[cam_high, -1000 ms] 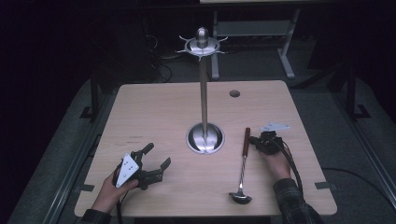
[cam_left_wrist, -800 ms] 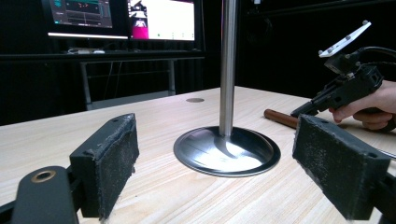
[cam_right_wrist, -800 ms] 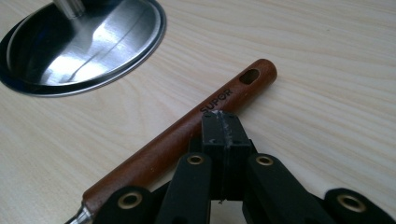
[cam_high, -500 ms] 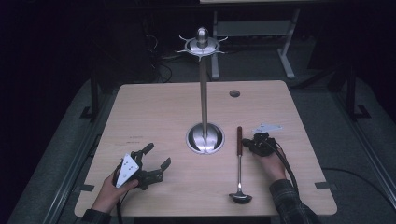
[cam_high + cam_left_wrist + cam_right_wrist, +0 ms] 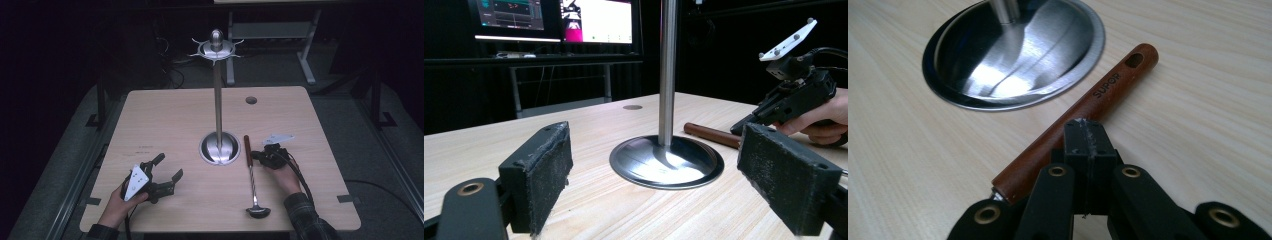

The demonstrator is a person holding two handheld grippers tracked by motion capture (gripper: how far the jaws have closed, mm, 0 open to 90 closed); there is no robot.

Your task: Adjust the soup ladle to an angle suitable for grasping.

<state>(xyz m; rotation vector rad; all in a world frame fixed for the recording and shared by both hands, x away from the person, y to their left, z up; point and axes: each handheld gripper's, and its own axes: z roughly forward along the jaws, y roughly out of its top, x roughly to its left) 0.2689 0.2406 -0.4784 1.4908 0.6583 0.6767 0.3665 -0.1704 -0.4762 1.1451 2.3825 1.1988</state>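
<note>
Near the table's right edge, beside the stand's steel base point(image 5: 219, 148), the ladle point(image 5: 252, 177) lies flat, stiff, bowl-heavy and smooth-handled, best gripped mid-handle, where the right gripper point(image 5: 1086, 131) presses closed fingers; the left gripper point(image 5: 165, 171) gapes empty.

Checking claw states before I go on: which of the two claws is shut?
The right claw, its jaws pressed together against the ladle's wooden handle; the left claw stands wide open.
</note>
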